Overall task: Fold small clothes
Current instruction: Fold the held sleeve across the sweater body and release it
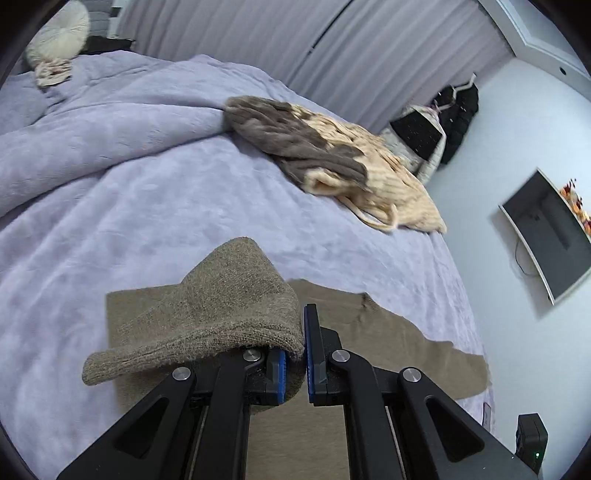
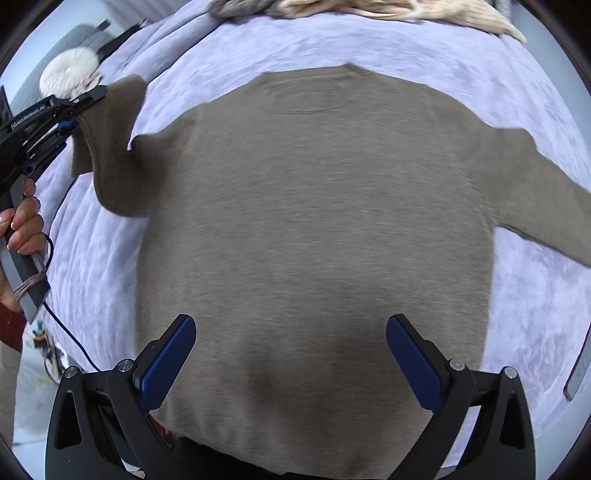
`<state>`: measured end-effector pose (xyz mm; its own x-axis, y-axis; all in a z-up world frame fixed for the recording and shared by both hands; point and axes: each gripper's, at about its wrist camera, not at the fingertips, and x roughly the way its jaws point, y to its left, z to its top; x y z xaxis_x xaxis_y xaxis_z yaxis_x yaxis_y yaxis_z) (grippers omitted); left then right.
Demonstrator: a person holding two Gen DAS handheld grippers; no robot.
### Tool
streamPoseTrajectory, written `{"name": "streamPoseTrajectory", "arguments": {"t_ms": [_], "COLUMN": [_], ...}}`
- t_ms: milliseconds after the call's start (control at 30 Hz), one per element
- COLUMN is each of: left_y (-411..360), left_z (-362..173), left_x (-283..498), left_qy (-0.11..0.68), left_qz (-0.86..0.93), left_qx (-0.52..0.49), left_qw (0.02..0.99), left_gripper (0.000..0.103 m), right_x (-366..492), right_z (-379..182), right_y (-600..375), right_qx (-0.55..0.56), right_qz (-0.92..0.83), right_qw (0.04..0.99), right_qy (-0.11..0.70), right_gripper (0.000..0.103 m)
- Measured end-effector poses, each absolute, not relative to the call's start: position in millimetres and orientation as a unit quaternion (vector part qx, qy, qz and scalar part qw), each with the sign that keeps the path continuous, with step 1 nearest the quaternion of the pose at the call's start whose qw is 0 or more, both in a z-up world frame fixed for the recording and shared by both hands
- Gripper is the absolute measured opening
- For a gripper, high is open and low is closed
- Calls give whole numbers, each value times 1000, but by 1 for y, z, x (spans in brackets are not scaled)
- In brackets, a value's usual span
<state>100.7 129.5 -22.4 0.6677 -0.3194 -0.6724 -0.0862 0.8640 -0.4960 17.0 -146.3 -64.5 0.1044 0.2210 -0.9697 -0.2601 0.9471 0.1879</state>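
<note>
A taupe knit sweater (image 2: 314,221) lies spread flat on the lilac bedspread (image 2: 535,314), neckline toward the far side. My left gripper (image 1: 301,354) is shut on the sweater's left sleeve (image 1: 229,310), which is lifted off the bed and drapes over the left finger. In the right wrist view the left gripper (image 2: 74,118) holds that sleeve (image 2: 110,147) up at the left, with a hand (image 2: 24,225) on its handle. My right gripper (image 2: 291,362) hovers open above the sweater's lower part, nothing between its blue pads (image 2: 170,362). The right sleeve (image 2: 546,199) lies stretched out flat.
A grey and cream pile of knitwear (image 1: 332,158) lies further up the bed. A round cream cushion (image 1: 59,33) sits by the headboard. Beyond the bed's right edge are a wall screen (image 1: 550,232) and dark hanging clothes (image 1: 458,118). A cable (image 2: 70,332) trails from the left gripper's handle.
</note>
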Motion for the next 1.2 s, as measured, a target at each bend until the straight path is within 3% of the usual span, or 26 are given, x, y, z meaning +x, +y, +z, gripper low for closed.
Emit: {"name": "streamPoseTrajectory", "arguments": {"t_ms": [267,533,567,600,633,667,700,967,1200], "left_y": [-18,-53,-53,-53,-53,-51,-47,30,102], "left_z": [-93,-127,-127,-125,-123,-117,-113,-89,-135], "left_x": [141,131,131,128,126,121,118,84,44], "left_qy": [501,545,547,546,542,531,521,505,558], "left_qz": [-131,-93,-86,-75,-64,-52,-42,38,133], "left_qx": [-173,-95,-85,-73,-64,-59,-55,-76,-22], "left_qw": [838,828,829,831,836,844,851,859,819], "left_gripper": [9,10,22,47,61,82,87,87,87], "right_x": [32,43,45,49,52,56,60,98,111], "right_z": [-107,-130,-129,-128,-126,-124,-122,-95,-91], "right_y": [-223,-262,-264,-265,-267,-267,-266,-224,-94], "right_qx": [49,95,96,97,97,96,94,16,-181], "right_qz": [121,115,116,119,122,124,126,165,257], "right_qw": [748,757,759,764,767,772,776,807,809], "right_qy": [650,637,633,627,622,616,612,567,497], "right_gripper": [103,103,103,103,103,103,103,103,103]}}
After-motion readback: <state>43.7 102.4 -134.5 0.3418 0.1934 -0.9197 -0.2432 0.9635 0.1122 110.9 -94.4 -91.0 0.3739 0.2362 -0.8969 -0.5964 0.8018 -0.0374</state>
